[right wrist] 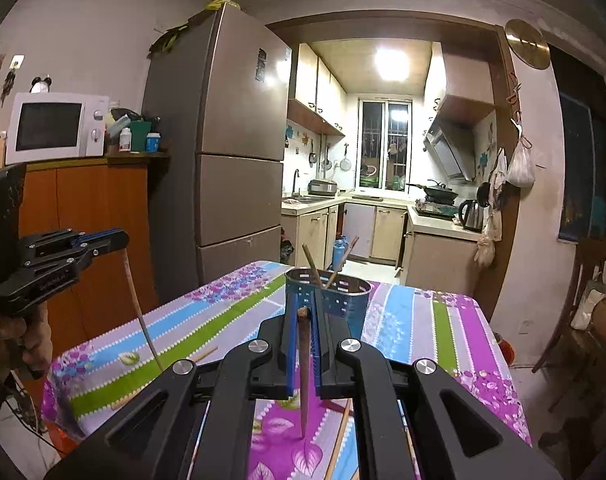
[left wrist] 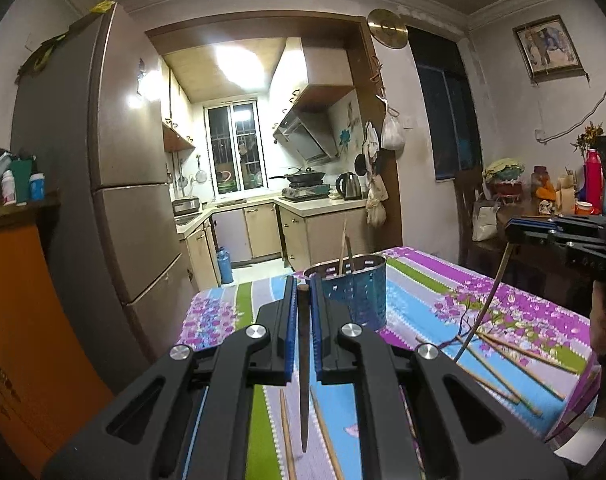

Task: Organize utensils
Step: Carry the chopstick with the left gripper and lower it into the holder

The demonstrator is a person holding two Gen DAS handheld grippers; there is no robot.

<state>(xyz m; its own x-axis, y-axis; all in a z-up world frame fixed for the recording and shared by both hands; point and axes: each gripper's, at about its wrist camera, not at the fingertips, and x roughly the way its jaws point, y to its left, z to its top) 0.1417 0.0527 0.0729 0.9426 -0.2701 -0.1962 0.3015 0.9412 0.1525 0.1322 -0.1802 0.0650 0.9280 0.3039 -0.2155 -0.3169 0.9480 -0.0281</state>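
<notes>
**Both grippers pinch a chopstick above the striped tablecloth**

The left gripper has its blue-lined fingers pressed onto a dark brown chopstick. The stick runs between them, its blunt end level with the fingertips and its thin end hanging down behind them, above the cloth. The right gripper pinches a similar dark chopstick the same way, blunt end near the fingertips, point hanging down.

Just ahead of both sets of fingertips stands a blue perforated utensil holder with a metal rim, upright, with 2 chopsticks leaning inside it.

Loose light-wood chopsticks lie scattered on the cloth to the right of the left fingers, and 2 more lie beneath them.

The table wears a cloth striped in purple, blue, green and grey with flower prints. Beyond the holder a lit kitchen opens, with a window, a wok and a kettle. A tall brown fridge stands left of the doorway, and further left a white microwave sits on an orange cabinet.
</notes>
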